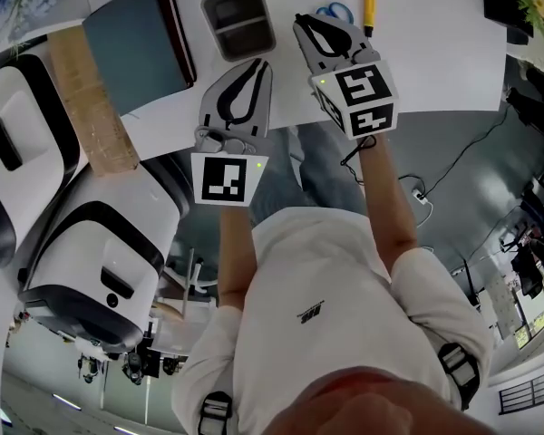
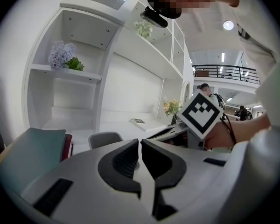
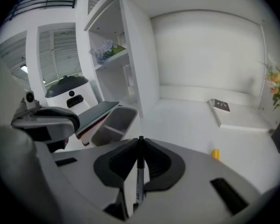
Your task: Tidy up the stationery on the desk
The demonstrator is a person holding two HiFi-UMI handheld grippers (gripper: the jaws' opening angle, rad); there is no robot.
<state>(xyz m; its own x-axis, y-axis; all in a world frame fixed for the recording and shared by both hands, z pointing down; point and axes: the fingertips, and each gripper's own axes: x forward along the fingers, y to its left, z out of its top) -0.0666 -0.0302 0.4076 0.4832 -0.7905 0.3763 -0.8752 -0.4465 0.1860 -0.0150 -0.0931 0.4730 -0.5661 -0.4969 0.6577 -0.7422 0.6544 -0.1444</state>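
Right fingers [image 3: 156,164] clenched on a black pen [image 3: 139,171], held over the worktop [image 1: 435,53] near its front edge, just right of the grey tray [image 1: 238,21]. Left fingers [image 2: 123,164] closed together, nothing in them. Pen's long axis runs along my fingers, far end aimed toward the back edge and tilted down; can't tell which end is the tip. Early stage, I'd say: tray looks empty, and the scissors [image 1: 334,11] and yellow tool [image 1: 369,5] lie loose further back, unsorted.

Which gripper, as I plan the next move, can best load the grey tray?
Right. The right gripper is shut on a black pen and faces the grey tray; the left gripper is shut and empty.
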